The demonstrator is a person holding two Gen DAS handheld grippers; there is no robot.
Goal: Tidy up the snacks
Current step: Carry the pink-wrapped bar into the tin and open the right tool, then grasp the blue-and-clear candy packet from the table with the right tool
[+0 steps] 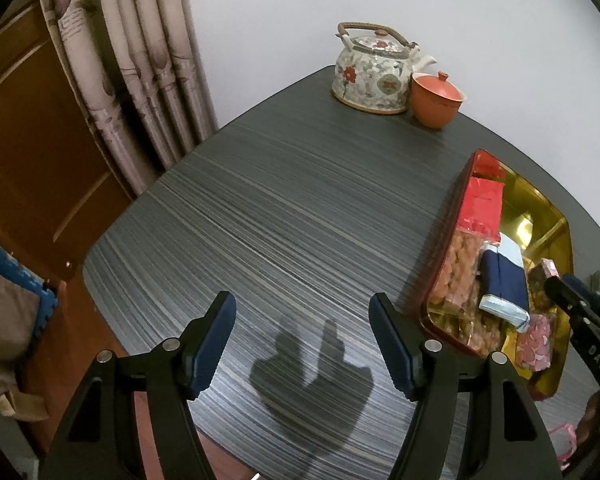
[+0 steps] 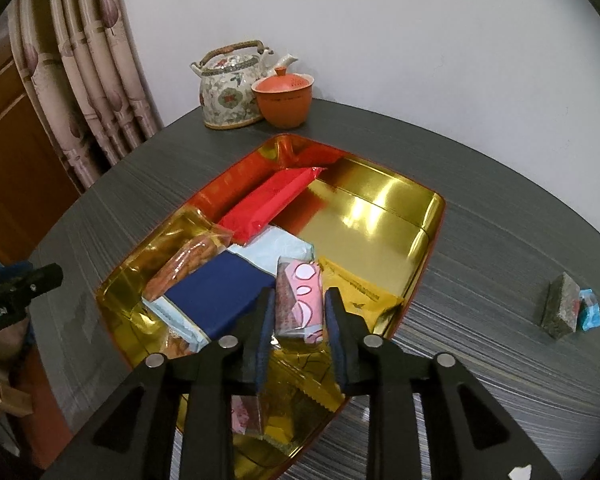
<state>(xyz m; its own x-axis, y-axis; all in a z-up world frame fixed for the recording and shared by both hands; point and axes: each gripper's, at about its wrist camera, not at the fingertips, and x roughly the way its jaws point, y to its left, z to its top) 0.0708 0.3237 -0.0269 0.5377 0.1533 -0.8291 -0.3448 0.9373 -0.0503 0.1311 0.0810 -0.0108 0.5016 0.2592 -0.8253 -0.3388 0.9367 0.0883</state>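
A gold tray with a red rim (image 2: 384, 208) sits on the dark table and holds several snack packs: a red pack (image 2: 276, 200), a navy and pale blue pack (image 2: 216, 288), a clear bag of orange snacks (image 2: 180, 264) and a yellow packet (image 2: 356, 288). My right gripper (image 2: 298, 300) is shut on a pink and brown snack pack (image 2: 300, 300), held over the tray's near part. My left gripper (image 1: 302, 316) is open and empty above bare table, left of the tray (image 1: 540, 208). The right gripper also shows at the right edge of the left wrist view (image 1: 580, 304).
A floral teapot (image 2: 230, 92) and an orange lidded cup (image 2: 284, 96) stand at the table's far edge by the wall. A dark wrapped block with a blue wrapper (image 2: 568, 310) lies on the table right of the tray. Curtains and a wooden door are at left.
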